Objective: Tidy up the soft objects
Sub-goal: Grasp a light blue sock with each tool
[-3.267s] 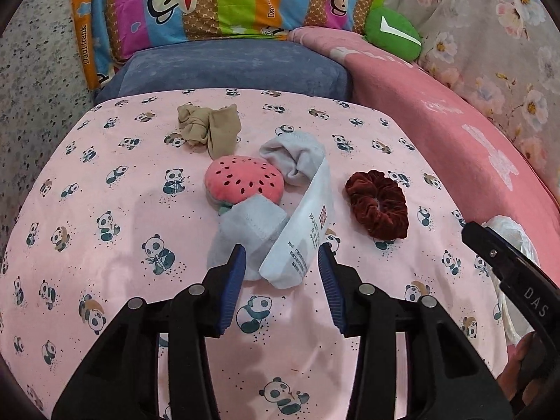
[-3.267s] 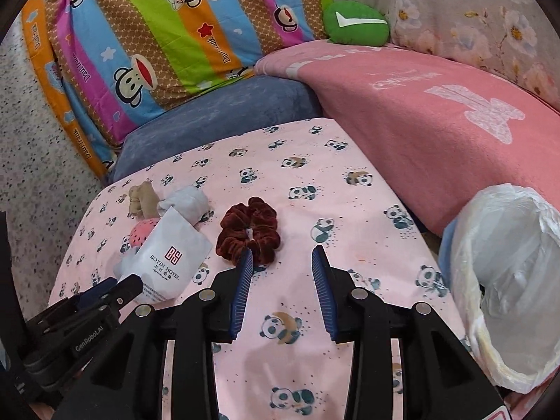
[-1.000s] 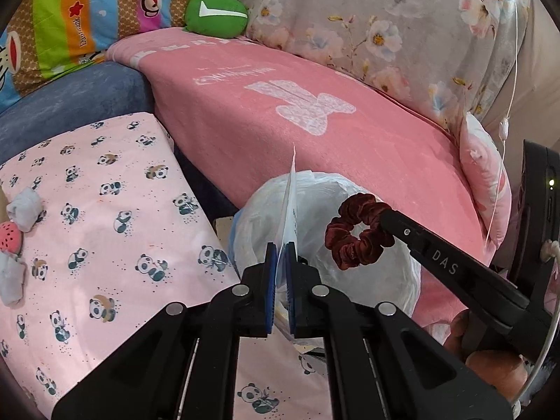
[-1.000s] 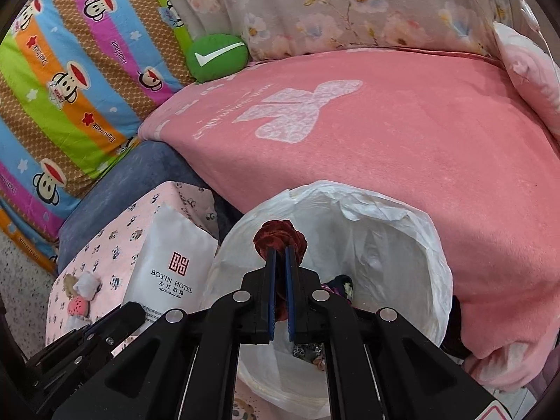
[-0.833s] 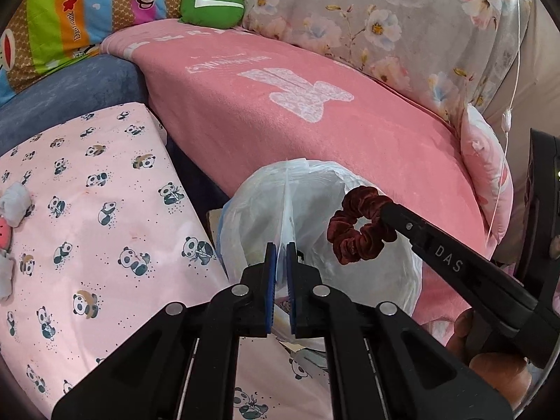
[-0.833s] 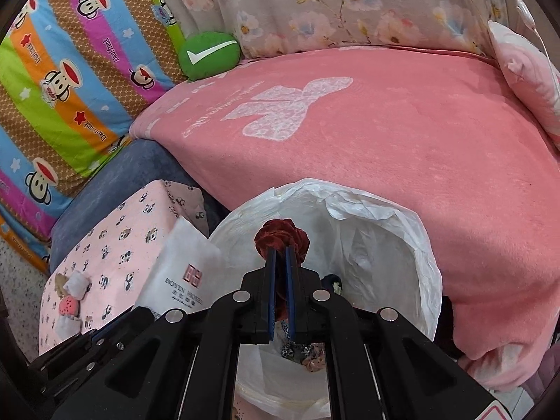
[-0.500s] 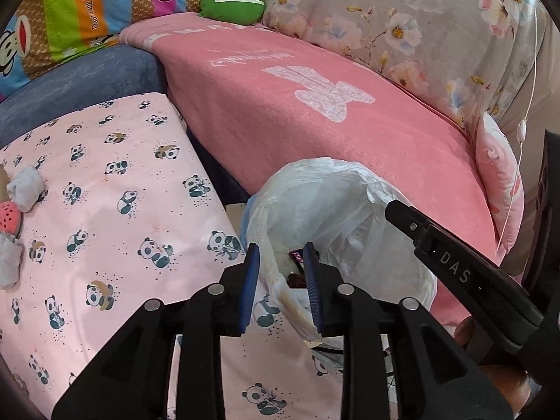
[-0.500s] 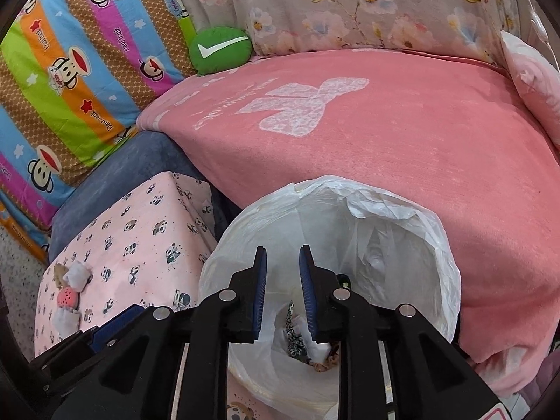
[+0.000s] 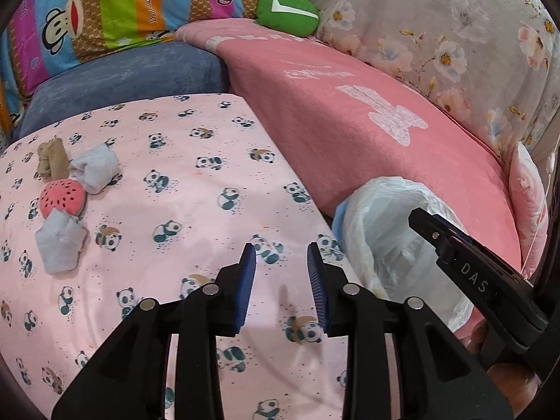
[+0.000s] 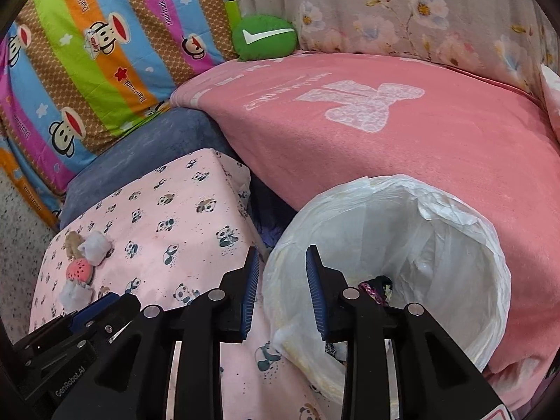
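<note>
While both our claws, the left gripper and right gripper, are opening on nothing, the lined bin (some items inside) sits under the right; two grey socks, watermelon plush and beige sock wait far left of the left

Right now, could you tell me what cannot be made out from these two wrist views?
- Contents of the white bag-lined bin: right wrist view shows only a dark patterned scrap; the right gripper, jaws opening and empty, covers the rest.
- Same bin in the left wrist view: the other gripper's arm crosses it, and the liner hides the inside.
- Small tan item beside the grey socks: too small to identify.
- Left gripper: empty, jaws opening.
</note>
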{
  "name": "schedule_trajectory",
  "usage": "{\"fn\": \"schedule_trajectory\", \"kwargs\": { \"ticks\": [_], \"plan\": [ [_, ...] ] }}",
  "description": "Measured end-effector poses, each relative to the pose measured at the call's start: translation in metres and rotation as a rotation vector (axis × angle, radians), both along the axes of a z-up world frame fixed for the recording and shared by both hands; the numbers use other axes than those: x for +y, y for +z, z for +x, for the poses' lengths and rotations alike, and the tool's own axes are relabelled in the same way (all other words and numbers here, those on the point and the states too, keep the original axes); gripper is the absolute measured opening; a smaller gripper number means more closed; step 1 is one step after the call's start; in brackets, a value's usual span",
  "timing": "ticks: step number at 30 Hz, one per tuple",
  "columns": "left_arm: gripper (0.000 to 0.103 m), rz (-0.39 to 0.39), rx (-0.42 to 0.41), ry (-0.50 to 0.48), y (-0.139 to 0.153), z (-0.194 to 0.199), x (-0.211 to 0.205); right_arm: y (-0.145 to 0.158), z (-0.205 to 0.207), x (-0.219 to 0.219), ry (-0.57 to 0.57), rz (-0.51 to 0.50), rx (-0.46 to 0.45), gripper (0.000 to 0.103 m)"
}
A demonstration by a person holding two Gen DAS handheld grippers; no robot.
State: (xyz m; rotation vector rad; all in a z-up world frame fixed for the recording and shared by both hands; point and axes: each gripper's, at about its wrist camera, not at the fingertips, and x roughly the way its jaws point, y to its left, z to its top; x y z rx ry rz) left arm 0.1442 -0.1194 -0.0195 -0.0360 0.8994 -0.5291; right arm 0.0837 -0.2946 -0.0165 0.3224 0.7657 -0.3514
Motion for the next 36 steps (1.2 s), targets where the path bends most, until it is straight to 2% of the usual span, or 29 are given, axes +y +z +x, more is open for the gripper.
{"fn": "schedule_trajectory", "kwargs": {
  "ticks": [3,5,12,15,23,32,34,36],
  "plan": [
    [0.040,0.015,-0.015,0.045,-0.001,0.003,0.019,-0.002,0.008,0.017,0.039,-0.015,0.004,0.032],
    [0.045,0.030,-0.025,0.081,-0.003,0.004,0.034,-0.003,0.012,0.027,0.058,-0.022,0.003,0.038],
    [0.056,0.073,-0.031,0.204,-0.011,0.015,0.087,-0.008,0.027,0.065,0.148,-0.039,0.011,0.038],
    [0.058,0.092,-0.021,0.261,-0.019,0.022,0.110,-0.011,0.033,0.080,0.184,-0.041,0.015,0.038],
    [0.058,0.126,0.016,0.355,-0.037,0.040,0.153,-0.021,0.043,0.110,0.256,-0.030,0.032,0.038],
    [0.058,0.116,0.048,0.385,-0.053,0.057,0.172,-0.034,0.053,0.139,0.321,-0.018,0.055,0.039],
    [0.052,0.100,0.054,0.376,-0.053,0.061,0.172,-0.036,0.057,0.145,0.336,-0.001,0.060,0.039],
    [0.040,0.072,0.064,0.353,-0.054,0.065,0.172,-0.038,0.062,0.152,0.354,0.023,0.064,0.039]
  ]
}}
